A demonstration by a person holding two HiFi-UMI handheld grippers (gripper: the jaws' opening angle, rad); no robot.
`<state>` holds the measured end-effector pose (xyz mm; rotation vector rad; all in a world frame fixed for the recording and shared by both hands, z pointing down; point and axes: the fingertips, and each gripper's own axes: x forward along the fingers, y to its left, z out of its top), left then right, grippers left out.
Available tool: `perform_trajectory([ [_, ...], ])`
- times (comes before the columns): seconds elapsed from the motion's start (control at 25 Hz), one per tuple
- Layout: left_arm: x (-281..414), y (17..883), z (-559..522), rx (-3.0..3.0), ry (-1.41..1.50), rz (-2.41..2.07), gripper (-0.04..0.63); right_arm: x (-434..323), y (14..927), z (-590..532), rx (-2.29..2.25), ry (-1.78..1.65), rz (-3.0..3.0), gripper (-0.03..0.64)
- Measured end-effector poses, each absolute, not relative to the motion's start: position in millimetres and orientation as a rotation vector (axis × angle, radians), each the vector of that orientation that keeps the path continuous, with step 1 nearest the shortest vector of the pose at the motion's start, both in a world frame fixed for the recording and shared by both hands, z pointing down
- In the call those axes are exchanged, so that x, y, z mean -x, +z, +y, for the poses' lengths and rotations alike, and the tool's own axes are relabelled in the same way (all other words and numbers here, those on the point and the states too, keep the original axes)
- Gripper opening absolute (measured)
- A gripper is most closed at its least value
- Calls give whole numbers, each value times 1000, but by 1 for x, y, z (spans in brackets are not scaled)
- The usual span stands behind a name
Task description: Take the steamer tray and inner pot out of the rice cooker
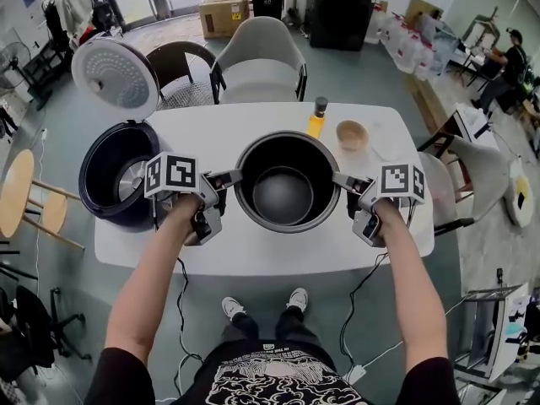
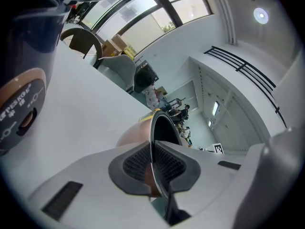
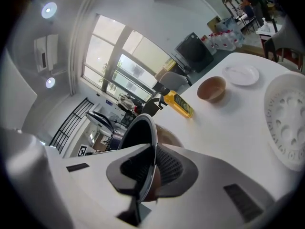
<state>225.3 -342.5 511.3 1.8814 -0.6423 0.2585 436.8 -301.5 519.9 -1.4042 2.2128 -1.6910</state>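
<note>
Pinching the rim of the inner pot (image 1: 285,194) from opposite sides, the left gripper (image 1: 226,178) and the right gripper (image 1: 342,180) are each closing their ribbed pads almost together on the thin metal edge. The two-sided grip is keeping the wide, dark pot level. It is sitting out of the cooker, over the middle of the white table (image 1: 253,251), though I cannot tell whether its base is touching the top.

Just past the right gripper, the white perforated steamer tray (image 3: 286,123) is lying on the table, so both parts are looking like they are out.

To the left, the rice cooker (image 1: 118,175) is standing at the table's edge with its lid (image 1: 114,78) tipped back, leaving the well open.

Further back, a yellow bottle (image 1: 317,118) and a small brown bowl (image 1: 352,133) are standing clear of the pot, with a grey chair (image 1: 257,62) behind.
</note>
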Motion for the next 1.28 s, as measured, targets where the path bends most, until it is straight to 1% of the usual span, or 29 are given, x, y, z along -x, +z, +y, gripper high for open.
perform_trajectory([
  [0.36, -216, 553, -348, -1816, 309, -680, 40, -428, 554, -313, 1393, -1773, 2213, 43],
  [0.92, -214, 553, -351, -1817, 199, -681, 41, -426, 556, -318, 1484, -1680, 2308, 52],
  [0.96, -213, 553, -352, -1821, 202, -686, 51, -427, 556, -319, 1510, -1669, 2318, 54],
  [1.04, -212, 552, -352, -1824, 205, -693, 120, -433, 551, -319, 1583, -1625, 2332, 63],
  [1.08, -211, 549, -351, -1826, 200, -700, 132, -437, 546, -320, 1621, -1591, 2343, 63],
  [1.28, -208, 512, -351, -1928, 223, -773, 123, -436, 501, -320, 1725, -1397, 2463, 63],
])
